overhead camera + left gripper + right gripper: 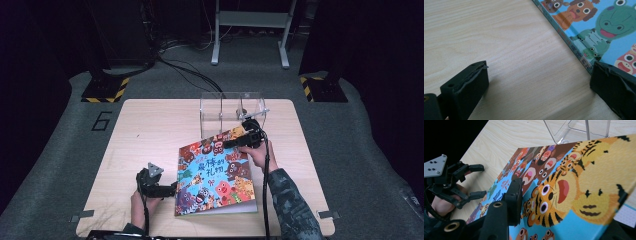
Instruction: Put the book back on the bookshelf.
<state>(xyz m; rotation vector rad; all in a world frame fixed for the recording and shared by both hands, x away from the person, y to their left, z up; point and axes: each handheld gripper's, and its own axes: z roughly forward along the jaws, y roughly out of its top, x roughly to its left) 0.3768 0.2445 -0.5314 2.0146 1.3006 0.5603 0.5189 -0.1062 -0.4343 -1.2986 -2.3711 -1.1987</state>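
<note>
High view first: we have a colourful hardcover picture book (216, 172) with cartoon animals on its cover lying near the middle of the pale wooden table (150, 130), its spine along the 9 o'clock edge. At 12 o'clock from it stands a clear acrylic rack with upright dividers (232, 111), and we judge the book is meant to end up there.

Our right gripper (239, 143) sits at the book's 1 o'clock corner. In the right gripper view its jaws are clamped on the cover's edge, one jaw on top of the tiger drawing, and the cover (584, 182) stands lifted at a slant off the pages, whose white edge peeks out at 4 o'clock.

Our left gripper (167, 190) waits at the book's 8 o'clock side. The left gripper view shows its jaws spread wide, grasping nothing, one pad just beside the spine (571, 45).

So the grip on the cover is made; lifting the whole book, standing it up and slotting it between the dividers all remain, as we judge it.
</note>
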